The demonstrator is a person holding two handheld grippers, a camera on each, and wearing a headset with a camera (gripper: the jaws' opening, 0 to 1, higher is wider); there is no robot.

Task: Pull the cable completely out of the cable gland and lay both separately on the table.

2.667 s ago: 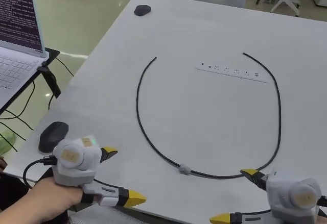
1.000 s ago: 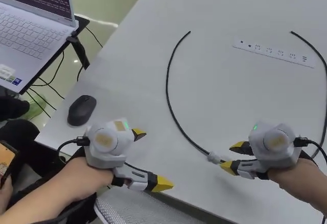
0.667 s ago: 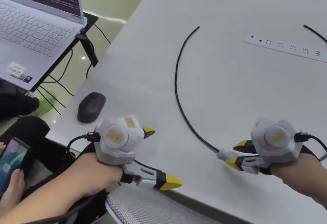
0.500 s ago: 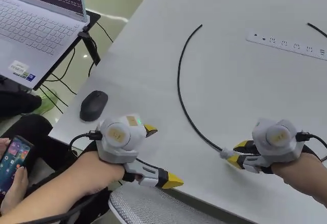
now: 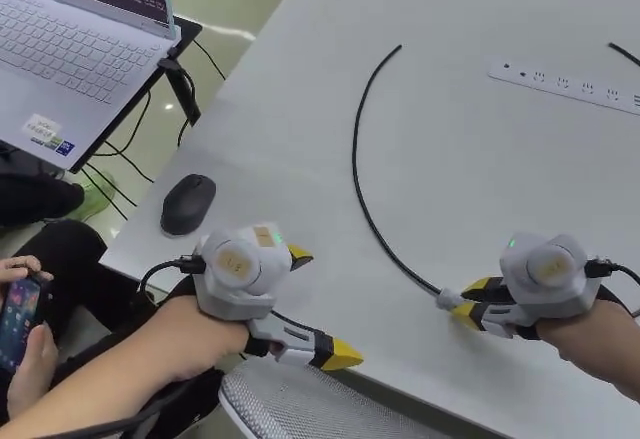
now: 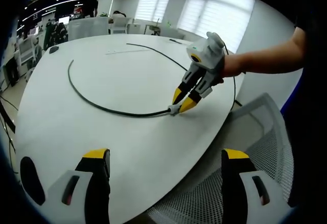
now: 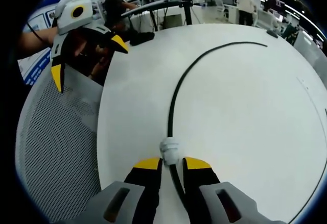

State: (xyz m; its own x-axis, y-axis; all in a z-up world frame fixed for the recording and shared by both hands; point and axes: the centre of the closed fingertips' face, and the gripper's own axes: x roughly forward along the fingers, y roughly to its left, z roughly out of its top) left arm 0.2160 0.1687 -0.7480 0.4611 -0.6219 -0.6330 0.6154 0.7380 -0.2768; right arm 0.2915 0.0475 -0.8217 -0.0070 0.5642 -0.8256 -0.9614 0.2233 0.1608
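Observation:
A long black cable (image 5: 356, 174) curves across the white table (image 5: 290, 129). A small grey cable gland (image 5: 447, 299) sits on it near the front edge. My right gripper (image 5: 470, 302) is shut on the cable just behind the gland. In the right gripper view the gland (image 7: 170, 151) lies right ahead of the yellow tips and the cable (image 7: 204, 60) runs away from it. My left gripper (image 5: 320, 305) hangs open over the table's front edge, holding nothing. In the left gripper view the right gripper (image 6: 184, 100) pinches the cable beside the gland (image 6: 175, 110).
A white power strip (image 5: 565, 86) lies at the far right. A black mouse (image 5: 187, 204) rests near the left edge. A laptop (image 5: 70, 39) stands on a side stand to the left. A mesh chair (image 5: 290, 409) is below the front edge, and a hand holds a phone (image 5: 18, 309).
My right gripper moved from the table's front edge up to the gland and closed on the cable behind it. The left gripper stayed open. The head camera moved closer and leftward.

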